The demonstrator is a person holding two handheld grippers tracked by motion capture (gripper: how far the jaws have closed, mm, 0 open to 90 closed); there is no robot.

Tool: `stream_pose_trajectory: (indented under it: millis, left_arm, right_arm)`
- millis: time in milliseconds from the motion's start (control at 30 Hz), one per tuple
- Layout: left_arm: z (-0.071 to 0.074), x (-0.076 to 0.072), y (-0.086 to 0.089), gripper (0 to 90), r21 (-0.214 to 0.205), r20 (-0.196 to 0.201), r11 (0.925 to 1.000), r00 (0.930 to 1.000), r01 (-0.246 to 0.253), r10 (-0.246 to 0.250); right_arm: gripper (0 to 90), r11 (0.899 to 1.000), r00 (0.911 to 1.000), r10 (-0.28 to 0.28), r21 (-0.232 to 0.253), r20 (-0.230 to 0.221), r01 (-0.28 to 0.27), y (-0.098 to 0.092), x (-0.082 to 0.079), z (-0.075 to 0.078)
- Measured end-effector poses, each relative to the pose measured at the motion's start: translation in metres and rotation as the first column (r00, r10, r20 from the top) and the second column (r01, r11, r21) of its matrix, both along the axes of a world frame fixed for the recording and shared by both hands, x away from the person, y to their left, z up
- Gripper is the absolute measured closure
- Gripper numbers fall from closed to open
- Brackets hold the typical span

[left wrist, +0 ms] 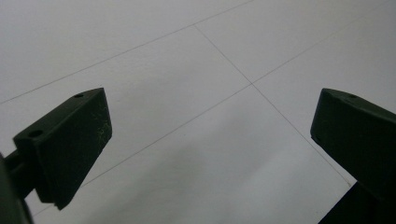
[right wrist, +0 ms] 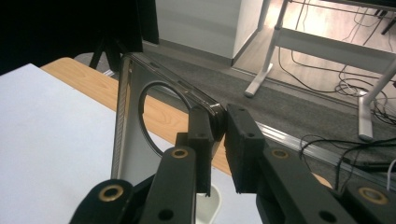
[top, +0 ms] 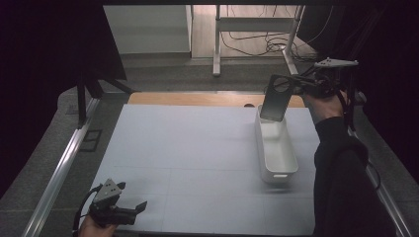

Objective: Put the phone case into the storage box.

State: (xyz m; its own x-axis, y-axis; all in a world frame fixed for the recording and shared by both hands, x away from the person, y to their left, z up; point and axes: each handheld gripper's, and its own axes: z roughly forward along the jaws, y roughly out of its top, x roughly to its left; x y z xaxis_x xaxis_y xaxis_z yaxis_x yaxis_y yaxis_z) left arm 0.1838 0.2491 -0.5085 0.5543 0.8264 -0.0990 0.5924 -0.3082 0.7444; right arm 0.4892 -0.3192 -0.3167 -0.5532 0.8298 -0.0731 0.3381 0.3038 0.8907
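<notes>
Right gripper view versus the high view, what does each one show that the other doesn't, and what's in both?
Right gripper view alone: up close, the right claw pinching the edge of the phone case, with a wooden strip seen through the case's round cutout.

High view alone: the full length of the white bin on the white table, and the left claw low at the table's near left corner.

Both: the case in the right claw above the bin's far end, and the desk legs and cables beyond.

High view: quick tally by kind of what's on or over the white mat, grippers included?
Grippers: 2, the left gripper low over the mat, the right gripper raised
Clear phone cases: 1, the phone case clamped in the right gripper
White bins: 1, the bin on the mat
Total: 4
</notes>
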Motion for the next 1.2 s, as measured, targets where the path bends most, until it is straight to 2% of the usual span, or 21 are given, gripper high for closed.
stream_pose_trajectory:
  millis: [533, 833, 1200]
  left_arm:
    - [0.000, 0.000, 0.000, 0.0, -0.008, 0.000, 0.9999, 0.9999, -0.010, 0.010]
    - [0.000, 0.000, 0.000, 0.0, -0.008, -0.001, 0.9999, 0.9999, -0.011, 0.011]
    - [0.000, 0.000, 0.001, 0.0, -0.011, -0.003, 0.9998, 0.9999, -0.015, 0.015]
  right_arm:
    - [79.9, 1.000, 0.9998, 0.005, -0.020, 0.019, -0.004, -0.005, 0.017, -0.018]
    - [79.9, 0.998, 0.9993, 0.028, -0.056, 0.026, -0.027, -0.003, 0.025, -0.038]
    - [79.9, 0.996, 0.9983, 0.052, -0.067, 0.027, -0.051, 0.002, 0.035, -0.056]
